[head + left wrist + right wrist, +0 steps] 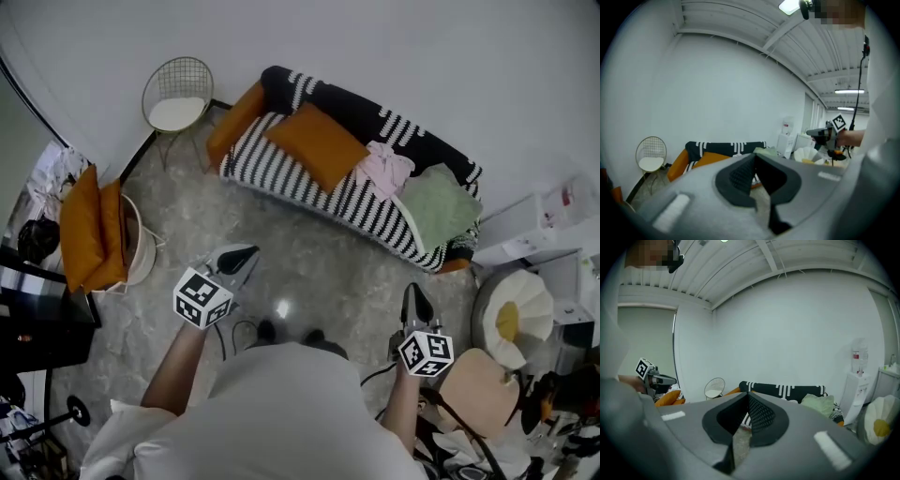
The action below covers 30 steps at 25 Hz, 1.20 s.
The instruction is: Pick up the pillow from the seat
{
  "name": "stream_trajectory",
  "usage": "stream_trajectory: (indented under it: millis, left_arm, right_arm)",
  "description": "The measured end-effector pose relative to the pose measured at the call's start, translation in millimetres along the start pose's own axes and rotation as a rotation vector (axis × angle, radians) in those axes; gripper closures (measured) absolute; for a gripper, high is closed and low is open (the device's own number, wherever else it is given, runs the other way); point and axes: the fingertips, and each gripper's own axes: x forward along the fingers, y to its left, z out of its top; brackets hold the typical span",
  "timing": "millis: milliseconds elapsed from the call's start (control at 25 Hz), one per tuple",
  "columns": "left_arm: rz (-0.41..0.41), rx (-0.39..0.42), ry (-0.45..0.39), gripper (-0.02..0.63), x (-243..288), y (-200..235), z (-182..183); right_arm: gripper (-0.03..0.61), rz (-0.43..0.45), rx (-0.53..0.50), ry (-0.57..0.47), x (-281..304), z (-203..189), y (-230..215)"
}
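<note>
A large orange pillow [317,142] lies on the seat of a black-and-white striped sofa [300,186] by the far wall. A second orange pillow [234,120] leans at its left arm. Towards the sofa's right end lie a pink cloth [385,167] and a green pillow [439,208]. My left gripper [249,253] and right gripper [413,291] are both shut and empty, held over the floor well short of the sofa. In the left gripper view the shut jaws' tip [753,157] covers part of the sofa [724,147]. In the right gripper view the shut tip [747,395] sits before the sofa [792,391].
A white wire chair [176,92] stands left of the sofa. A round basket [136,242] with orange cushions [89,230] is at my left. A white petal-shaped seat [516,317], a water dispenser [856,377] and white cabinets [544,225] crowd the right. Cables trail on the floor.
</note>
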Motion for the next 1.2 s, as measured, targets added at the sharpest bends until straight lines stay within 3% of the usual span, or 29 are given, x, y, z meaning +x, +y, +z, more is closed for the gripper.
stream_trajectory:
  millis: [440,760,1200]
  left_arm:
    - [-0.070,0.021,-0.007,0.615,-15.5,9.1,-9.7]
    - [-0.058,0.009,0.012,0.615,3.6,12.5,-8.8]
    - [0.020,-0.003,0.028,0.615,65.7,37.3,14.6]
  right_arm:
    - [0.575,-0.037,-0.023,-0.002,-24.5,-12.5,37.7]
    - [0.574,-0.049,-0.012,0.021,-14.4,-11.1,14.6]
    - [0.574,0.020,0.003,0.045,70.7,4.8,-36.9]
